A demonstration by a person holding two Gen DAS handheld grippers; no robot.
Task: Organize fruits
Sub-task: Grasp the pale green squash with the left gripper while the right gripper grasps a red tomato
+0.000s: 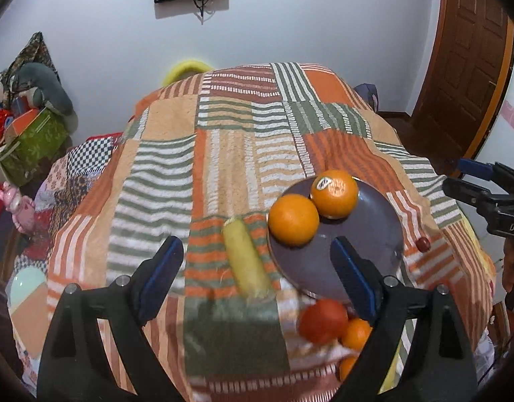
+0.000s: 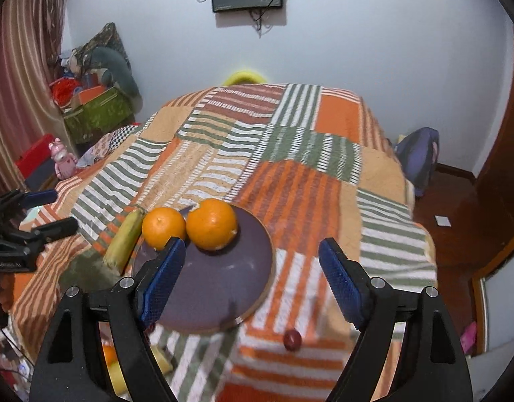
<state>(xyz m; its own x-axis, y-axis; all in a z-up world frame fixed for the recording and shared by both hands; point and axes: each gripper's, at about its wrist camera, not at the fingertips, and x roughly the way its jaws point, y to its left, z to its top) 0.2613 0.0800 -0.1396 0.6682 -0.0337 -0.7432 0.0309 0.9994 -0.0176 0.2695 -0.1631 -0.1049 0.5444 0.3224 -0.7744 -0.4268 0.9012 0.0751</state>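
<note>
Here two oranges (image 2: pixel 190 227) sit on the plate (image 2: pixel 216 294)

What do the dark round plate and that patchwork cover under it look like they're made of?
Plate: dark purple-grey top with a soft sheen and a pale tan edge, so possibly coated wood or bamboo, though glazed ceramic can't be ruled out.

Cover: woven fabric, matte and nubbly like terry or chenille, with raised stripes, draping softly over the edges.
</note>
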